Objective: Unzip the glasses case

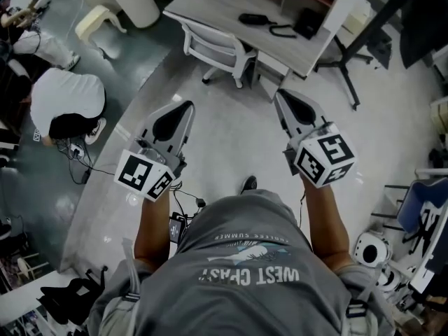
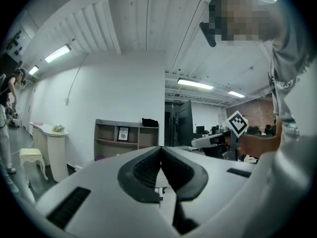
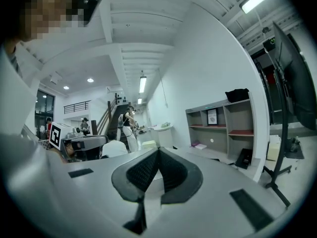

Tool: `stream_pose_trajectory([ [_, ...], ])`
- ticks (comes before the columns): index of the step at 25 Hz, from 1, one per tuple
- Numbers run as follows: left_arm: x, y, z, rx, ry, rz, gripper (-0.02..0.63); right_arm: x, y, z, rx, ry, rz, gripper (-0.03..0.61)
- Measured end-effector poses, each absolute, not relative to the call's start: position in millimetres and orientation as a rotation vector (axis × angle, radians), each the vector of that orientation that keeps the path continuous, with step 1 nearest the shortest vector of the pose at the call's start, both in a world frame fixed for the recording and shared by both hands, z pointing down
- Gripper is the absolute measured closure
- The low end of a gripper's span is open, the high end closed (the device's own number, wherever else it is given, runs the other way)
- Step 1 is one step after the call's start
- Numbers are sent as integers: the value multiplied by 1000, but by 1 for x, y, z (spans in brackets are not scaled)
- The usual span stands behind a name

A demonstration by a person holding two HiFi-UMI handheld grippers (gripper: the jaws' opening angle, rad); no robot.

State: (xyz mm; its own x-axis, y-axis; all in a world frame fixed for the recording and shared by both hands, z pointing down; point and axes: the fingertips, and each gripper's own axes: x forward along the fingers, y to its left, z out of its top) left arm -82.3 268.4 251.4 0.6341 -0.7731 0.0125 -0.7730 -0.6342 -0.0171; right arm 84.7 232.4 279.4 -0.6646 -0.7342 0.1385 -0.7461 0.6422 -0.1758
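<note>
A small dark oval object that may be the glasses case (image 1: 253,19) lies on a grey desk (image 1: 210,9) far ahead, with a black strap (image 1: 281,29) beside it. My left gripper (image 1: 183,108) and right gripper (image 1: 281,95) are held level over the floor, well short of the desk. Both are shut with nothing between their pads. In the left gripper view my left gripper (image 2: 161,150) has its pads meeting at the tips, and the right gripper (image 2: 218,142) shows beyond it. The right gripper view shows my right gripper (image 3: 158,150) closed the same way.
A white office chair (image 1: 217,47) stands in front of the desk. A person in a white shirt (image 1: 66,100) crouches at the left by floor cables. A stand's black legs (image 1: 343,68) spread right of the desk. An open shelf unit (image 3: 223,125) stands by the wall.
</note>
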Motion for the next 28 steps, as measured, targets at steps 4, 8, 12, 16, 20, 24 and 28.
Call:
stream_pose_trajectory([
  [4,-65,249,251,-2811,1369,-56,615,101,207,279,1227,-2823,345,568],
  [8,-47,232,253,-2809,1369,-95,615,117,189,282,1223,-2837,361,568],
  [12,-30,216,256,-2828,1344,-128,615,135,175,288,1251,-2829,393,568],
  [16,-19,198,259,-2852,1305,-139,615,146,162,297,1283,-2806,426,568],
  [20,-9,171,269,-2905,1239,-141,615,155,150,304,1342,-2767,441,568],
  [24,5,136,274,-2953,1134,-120,615,168,129,309,1428,-2714,435,568],
  [28,11,86,274,-2996,1019,-83,615,171,97,309,1520,-2651,435,568],
])
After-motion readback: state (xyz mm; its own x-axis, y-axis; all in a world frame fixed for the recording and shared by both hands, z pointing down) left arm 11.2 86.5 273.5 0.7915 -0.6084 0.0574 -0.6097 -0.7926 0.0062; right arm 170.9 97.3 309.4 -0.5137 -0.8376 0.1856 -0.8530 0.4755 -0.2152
